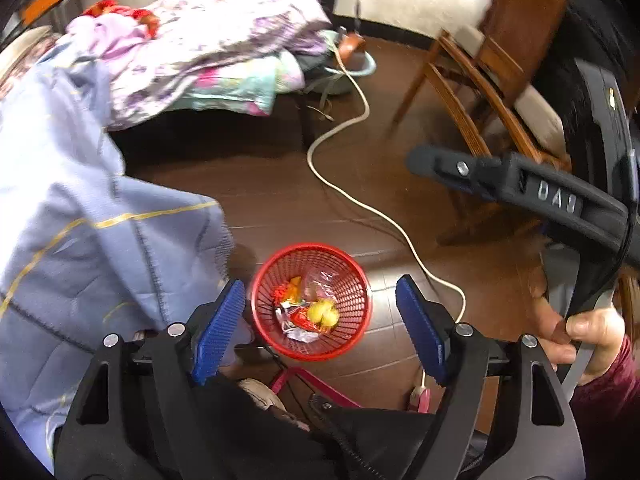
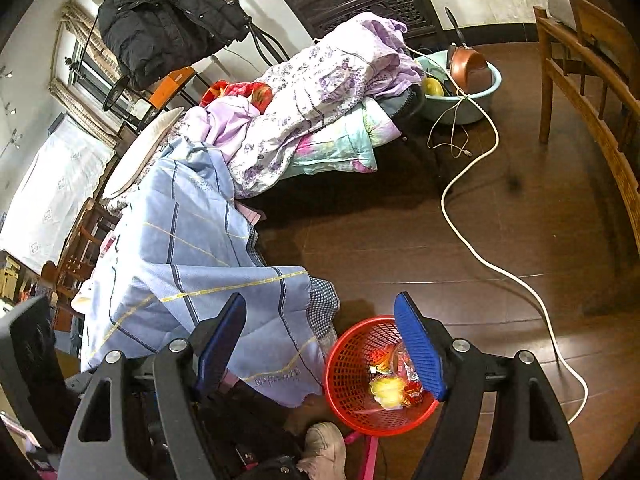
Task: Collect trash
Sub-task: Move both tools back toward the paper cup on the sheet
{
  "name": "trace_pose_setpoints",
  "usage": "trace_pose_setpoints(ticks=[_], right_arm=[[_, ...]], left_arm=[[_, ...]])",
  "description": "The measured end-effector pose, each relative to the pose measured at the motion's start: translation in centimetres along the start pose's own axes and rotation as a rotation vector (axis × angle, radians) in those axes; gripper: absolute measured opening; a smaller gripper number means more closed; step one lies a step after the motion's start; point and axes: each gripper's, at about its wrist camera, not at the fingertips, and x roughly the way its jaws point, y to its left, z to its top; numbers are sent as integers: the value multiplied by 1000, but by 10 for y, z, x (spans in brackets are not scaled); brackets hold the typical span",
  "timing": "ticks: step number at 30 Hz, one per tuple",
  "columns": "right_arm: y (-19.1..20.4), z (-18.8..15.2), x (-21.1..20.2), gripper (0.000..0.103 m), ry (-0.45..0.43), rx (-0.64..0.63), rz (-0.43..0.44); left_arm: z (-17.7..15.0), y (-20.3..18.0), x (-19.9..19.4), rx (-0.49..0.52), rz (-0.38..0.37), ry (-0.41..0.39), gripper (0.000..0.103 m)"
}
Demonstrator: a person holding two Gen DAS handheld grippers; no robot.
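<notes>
1. Floor of dark brown boards filled the room; a bed stood at the left, heaped with a blue checked quilt, a lilac flowered quilt and a pale green one.
2. One red mesh basket stood upright on the floor just beside the hanging corner of the blue quilt, its open mouth facing up.
3. Trash lay in the basket's bottom: a yellow lump, red and silver wrappers, an orange scrap and a clear bag; an exact count could not be made, and the pieces lay jumbled with no common long axis.
4. One white cord snaked across the floor from a pale blue basin by the far wall, past the basket's right side.
5. One black jacket hung high at the back; wooden chairs stood at the right.
6. Two grippers were there. The left gripper hung above the basket, pointing steeply down, its blue pads spread wide with nothing between them.
7. The right gripper stood wide as well, holding nothing, one pad overlapping the basket's rim in its own view.
8. A hand in a maroon sleeve gripped the right gripper's handle.
9. One shoe showed at the bottom edge, near the basket.
</notes>
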Motion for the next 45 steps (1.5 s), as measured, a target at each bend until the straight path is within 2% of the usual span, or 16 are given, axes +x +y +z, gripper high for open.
trace_pose_setpoints(ticks=[5, 13, 19, 25, 31, 35, 41, 45], right_arm=[[19, 0, -6, 75, -10, -43, 7], [69, -5, -26, 78, -40, -154, 42], [110, -12, -43, 80, -57, -240, 80], [156, -28, -51, 86, -59, -342, 101], [212, -56, -32, 86, -13, -460, 129], [248, -73, -9, 86, 26, -521, 146], [293, -81, 30, 86, 1, -595, 136], [320, -79, 60, 86, -14, -608, 144]], left_arm=[[-7, 18, -28, -52, 54, -64, 79], [-21, 28, -71, -89, 98, -163, 83], [-39, 35, -106, -117, 151, -241, 87], [-63, 63, -138, -200, 180, -315, 92], [-95, 115, -152, -323, 223, -336, 93], [-119, 169, -159, -449, 259, -337, 93], [-151, 236, -176, -601, 312, -356, 93], [-166, 265, -191, -652, 376, -372, 93]])
